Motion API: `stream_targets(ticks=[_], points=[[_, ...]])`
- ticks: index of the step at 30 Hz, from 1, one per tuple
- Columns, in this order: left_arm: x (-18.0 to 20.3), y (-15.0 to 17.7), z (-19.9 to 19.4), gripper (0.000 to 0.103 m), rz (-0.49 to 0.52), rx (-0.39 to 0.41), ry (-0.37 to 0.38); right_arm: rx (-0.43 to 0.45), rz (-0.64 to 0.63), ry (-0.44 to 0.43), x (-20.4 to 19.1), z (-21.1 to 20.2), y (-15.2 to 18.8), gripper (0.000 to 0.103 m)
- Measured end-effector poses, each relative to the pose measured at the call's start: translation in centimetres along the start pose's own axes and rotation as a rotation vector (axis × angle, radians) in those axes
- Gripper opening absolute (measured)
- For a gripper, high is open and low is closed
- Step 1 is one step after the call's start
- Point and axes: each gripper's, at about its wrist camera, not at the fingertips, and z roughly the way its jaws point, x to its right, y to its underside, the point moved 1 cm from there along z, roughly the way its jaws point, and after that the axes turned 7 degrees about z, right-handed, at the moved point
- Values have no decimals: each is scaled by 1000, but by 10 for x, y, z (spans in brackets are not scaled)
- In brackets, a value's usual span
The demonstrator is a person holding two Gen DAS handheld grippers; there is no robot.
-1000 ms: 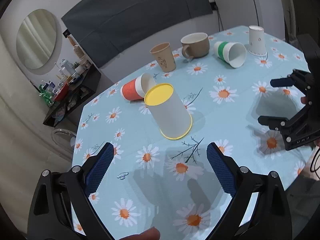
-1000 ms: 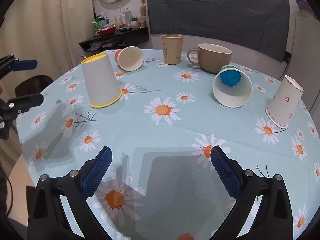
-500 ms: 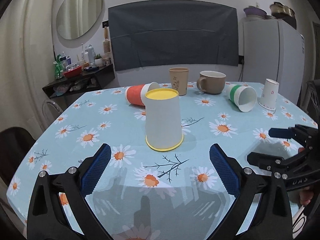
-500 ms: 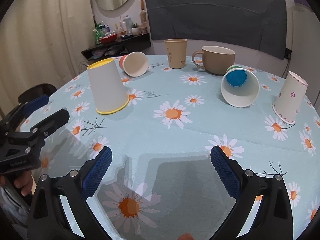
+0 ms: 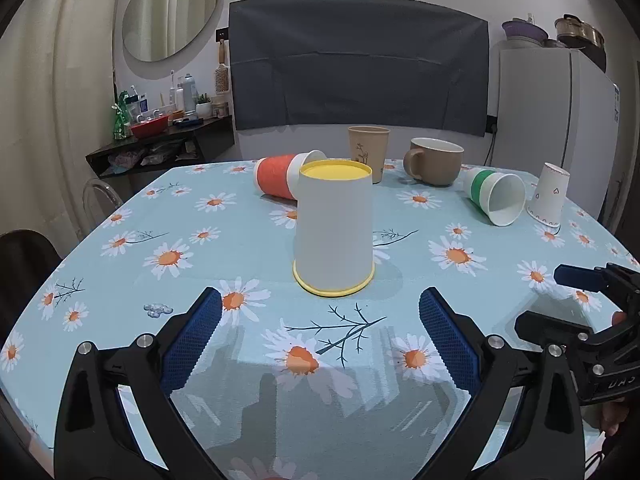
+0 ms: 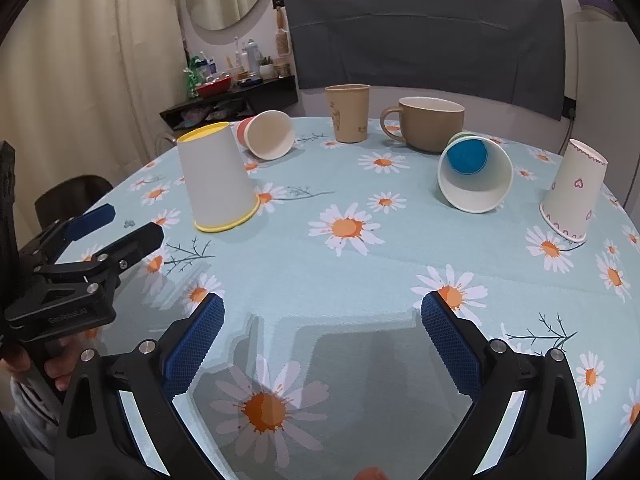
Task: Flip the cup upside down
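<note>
The white cup with the yellow rim (image 5: 334, 229) stands mouth-down on the daisy tablecloth (image 5: 400, 272), its long axis vertical, yellow base uppermost. It lies straight ahead of the left gripper (image 5: 320, 334), centred between the spread blue pads and clear of both; nothing is held. The right gripper (image 6: 322, 334) is likewise wide open and empty, and from it the same cup (image 6: 216, 184) sits well off to the left, beyond the left tool. Judgement: the left gripper is the nearer and better aligned. Relative to the yellow-rimmed cup: an orange cup (image 5: 280, 176) lies on its side just behind it, mouth showing empty in the right wrist view; a tan paper cup (image 5: 368, 158) and a brown mug (image 5: 434, 161) stand upright farther behind, contents not visible; a green-banded cup (image 5: 496, 196) lies on its side to the right, blue inside at the bottom, otherwise empty; a heart-printed cup (image 5: 548, 194) stands inverted beyond that.
</note>
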Motion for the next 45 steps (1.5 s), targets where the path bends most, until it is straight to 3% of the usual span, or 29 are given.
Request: stream_targets(ticks=[45], points=[[3,2,4,97,15,-26,-29,-1,-11,-7,-3,1,1,95]])
